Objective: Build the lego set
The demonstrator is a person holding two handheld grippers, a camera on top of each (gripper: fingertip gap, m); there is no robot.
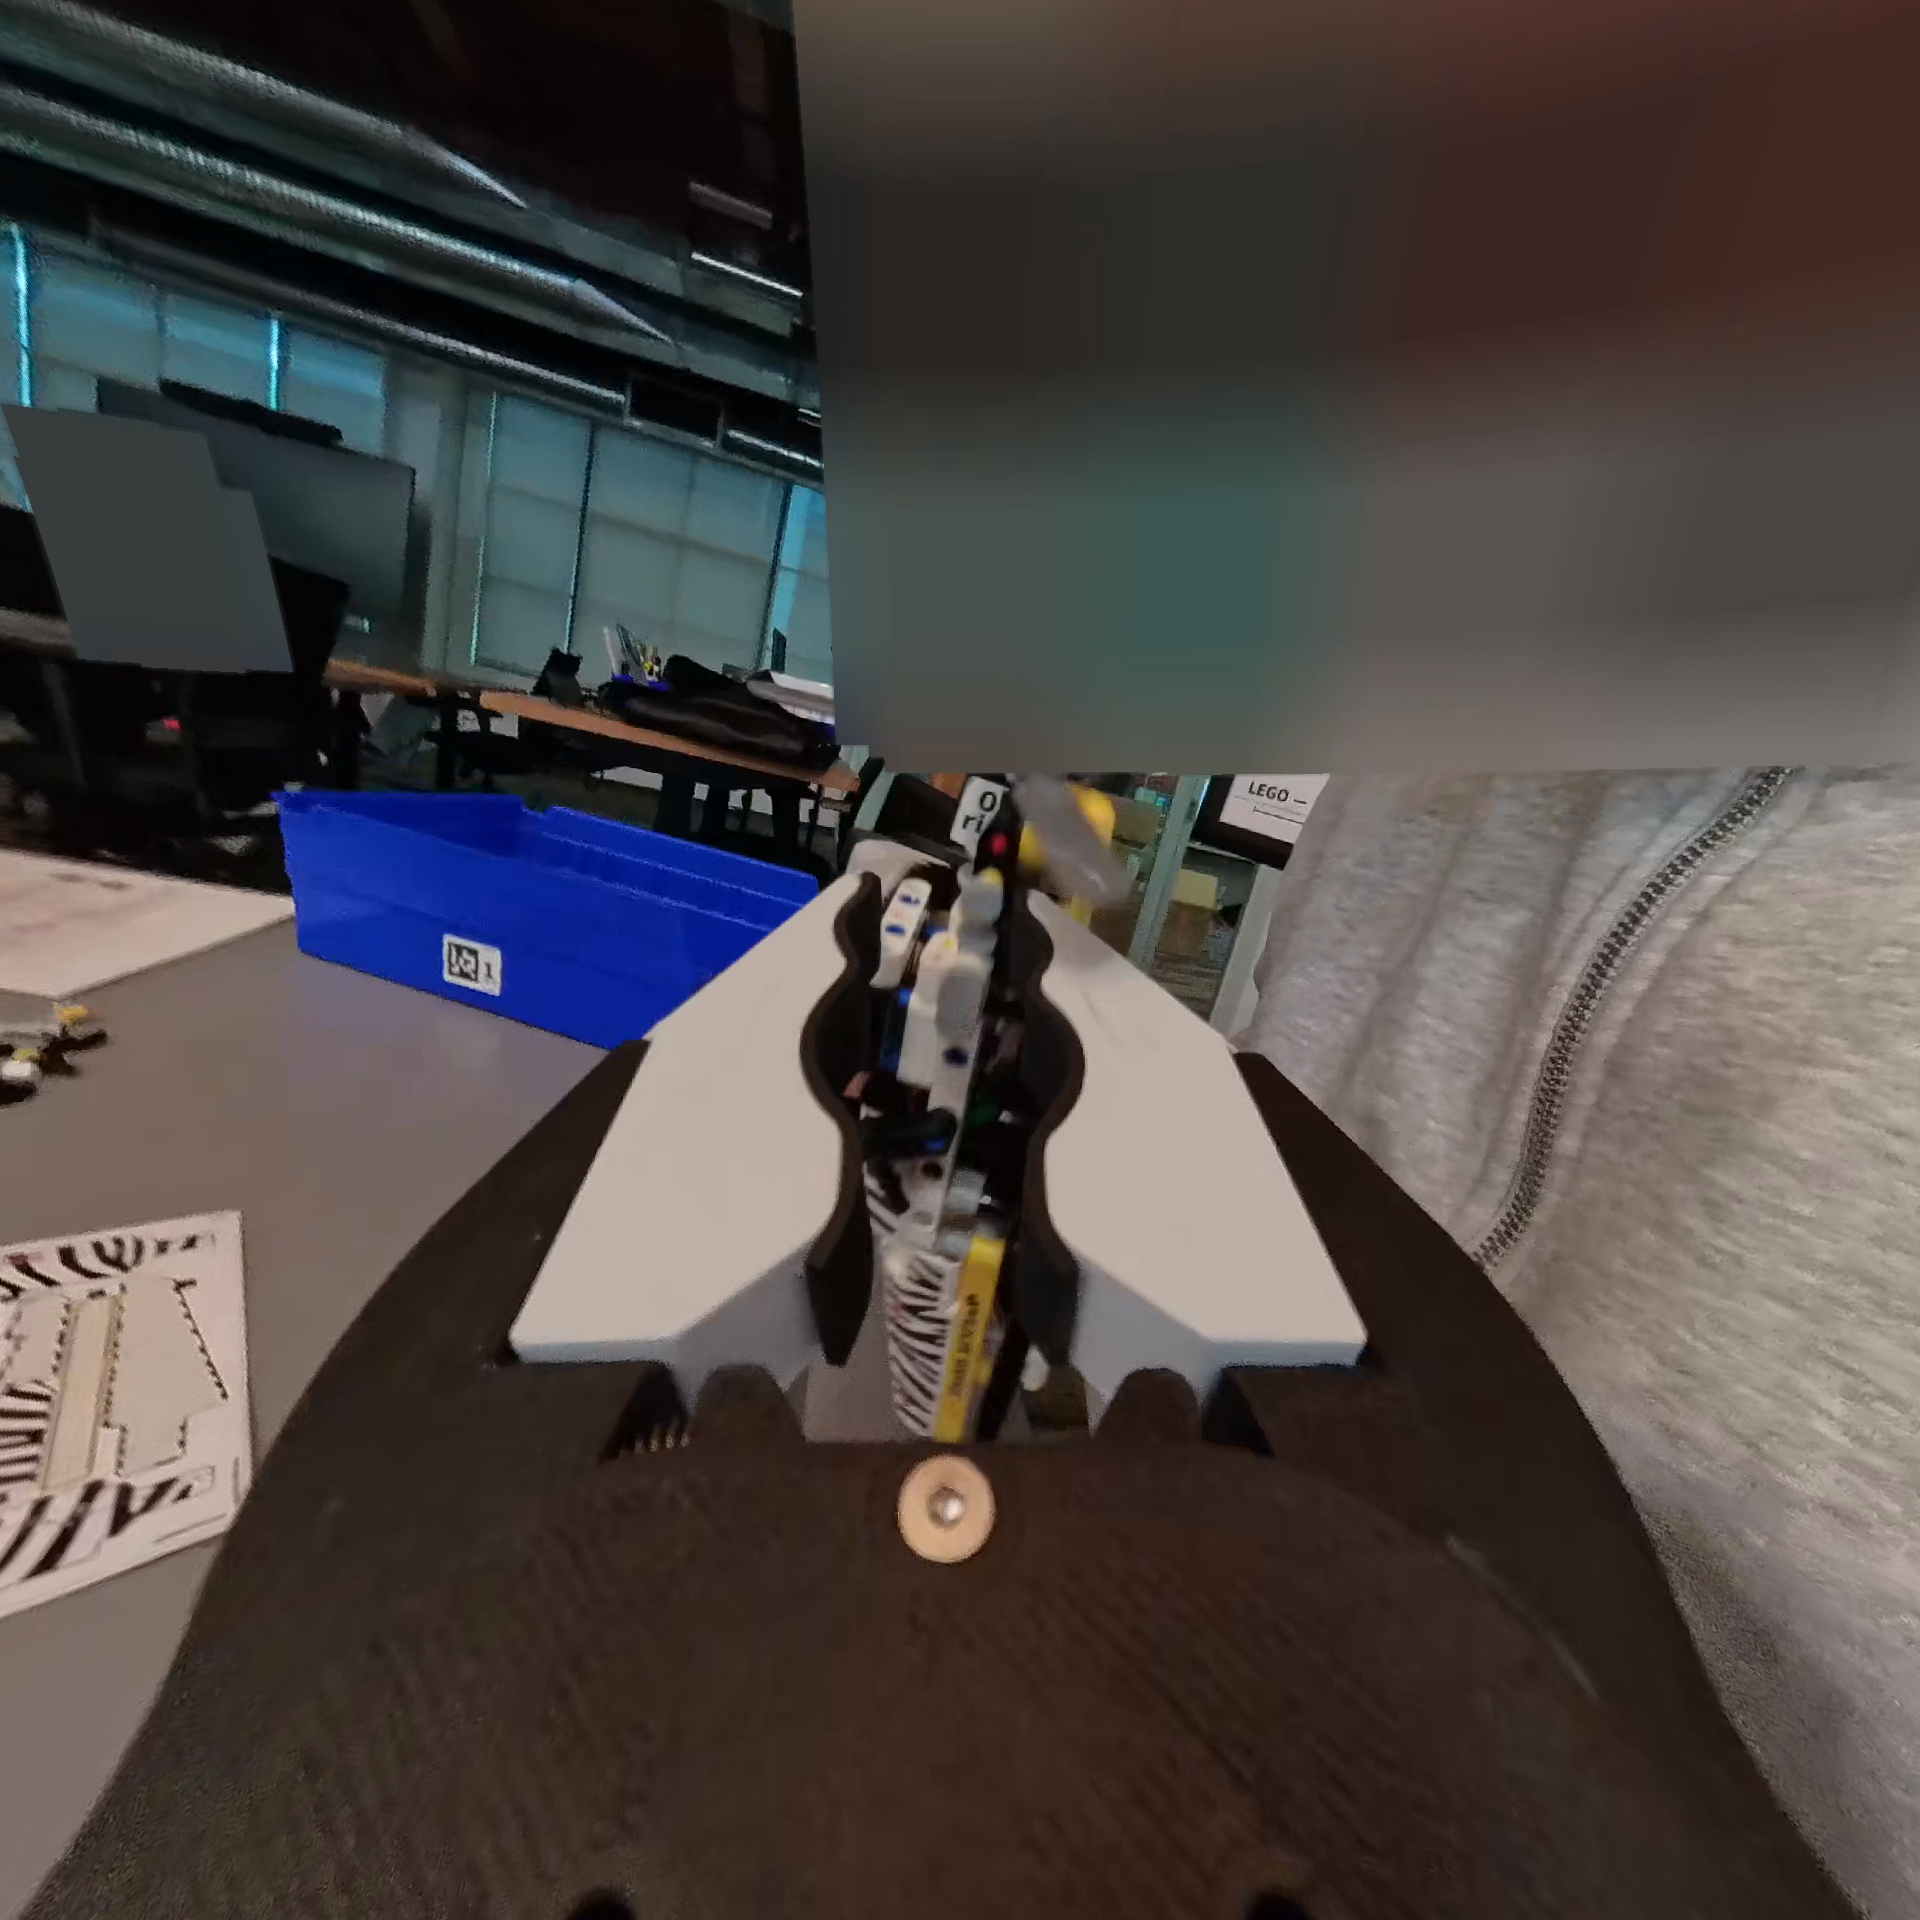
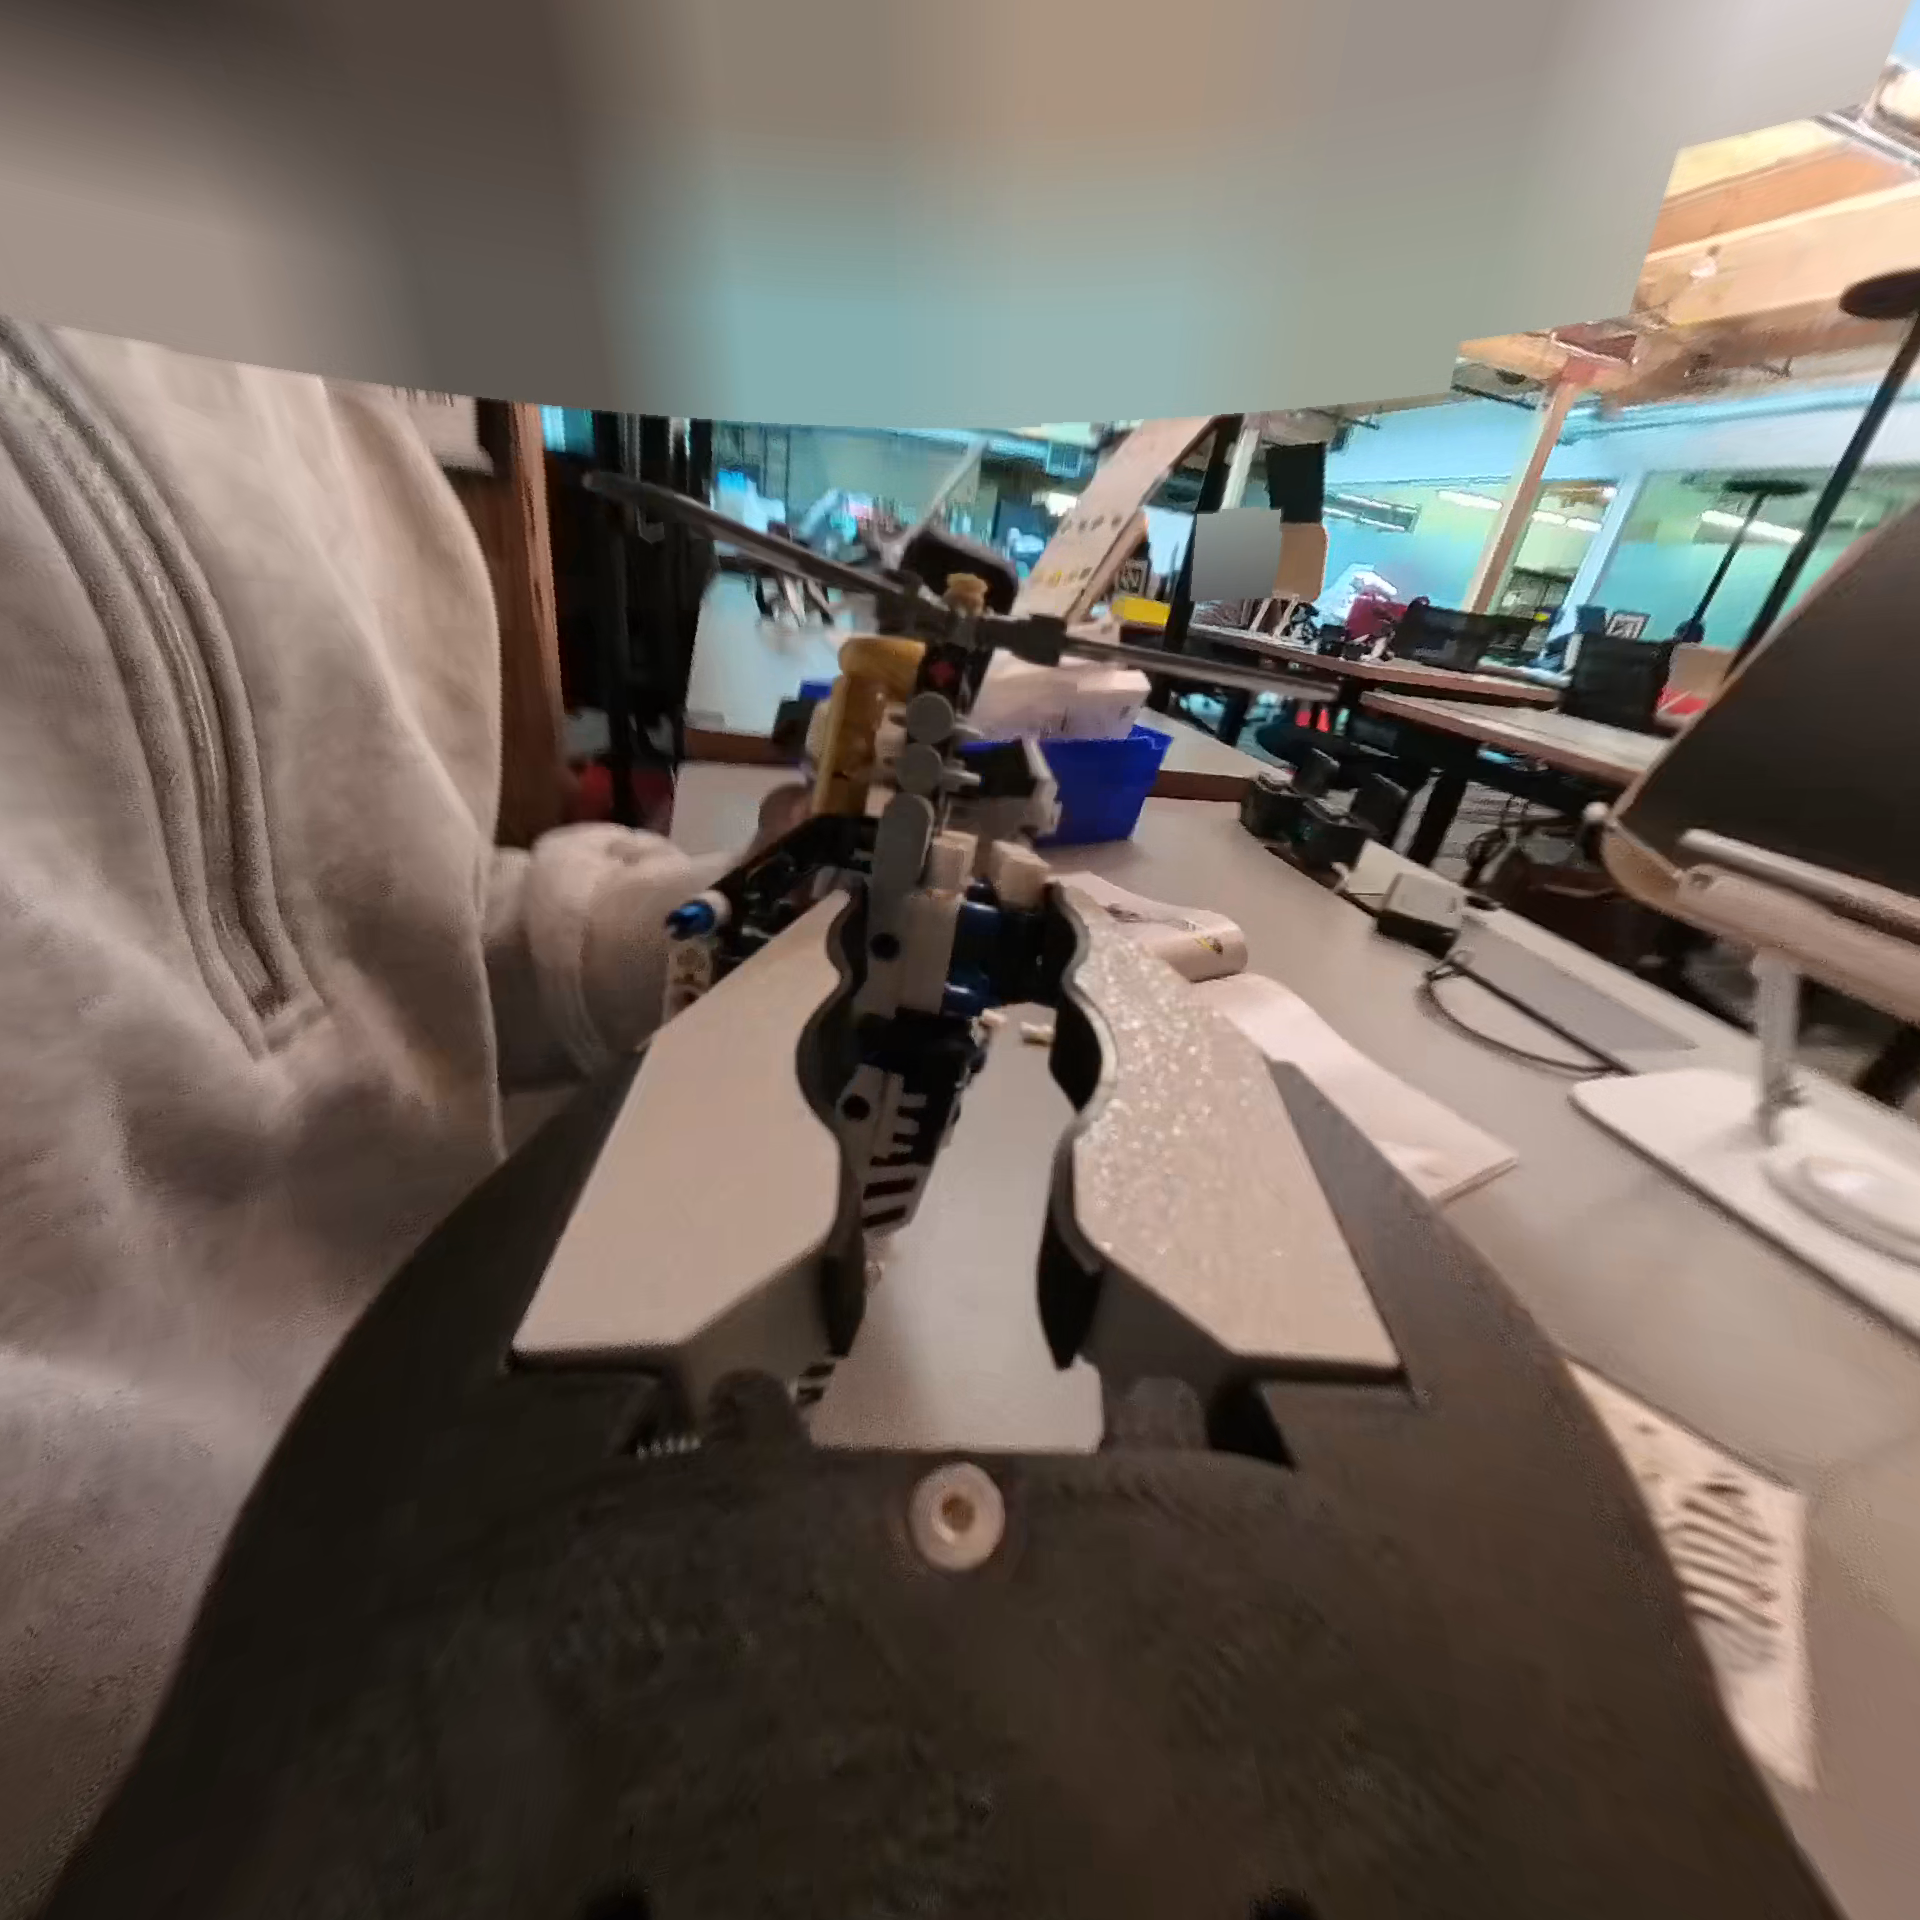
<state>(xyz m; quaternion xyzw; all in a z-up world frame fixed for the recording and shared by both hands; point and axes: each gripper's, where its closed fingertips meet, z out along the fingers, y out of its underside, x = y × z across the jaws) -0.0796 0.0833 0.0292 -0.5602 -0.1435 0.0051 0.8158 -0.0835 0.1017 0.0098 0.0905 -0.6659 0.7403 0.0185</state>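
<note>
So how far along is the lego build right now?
Well along: the helicopter model already has its rotor blades, yellow parts and zebra-striped panels. In hand: the left claw is shut on the model; the right claw sits around it, looser. Left: loose pieces on the table and a partly used sticker sheet.

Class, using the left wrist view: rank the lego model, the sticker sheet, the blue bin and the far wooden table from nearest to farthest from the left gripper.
1. lego model: clamped between the fingers of the left gripper.
2. sticker sheet: lower left, on the tabletop.
3. blue bin: ahead, left of centre.
4. wooden table: background, beyond the bin.
</note>
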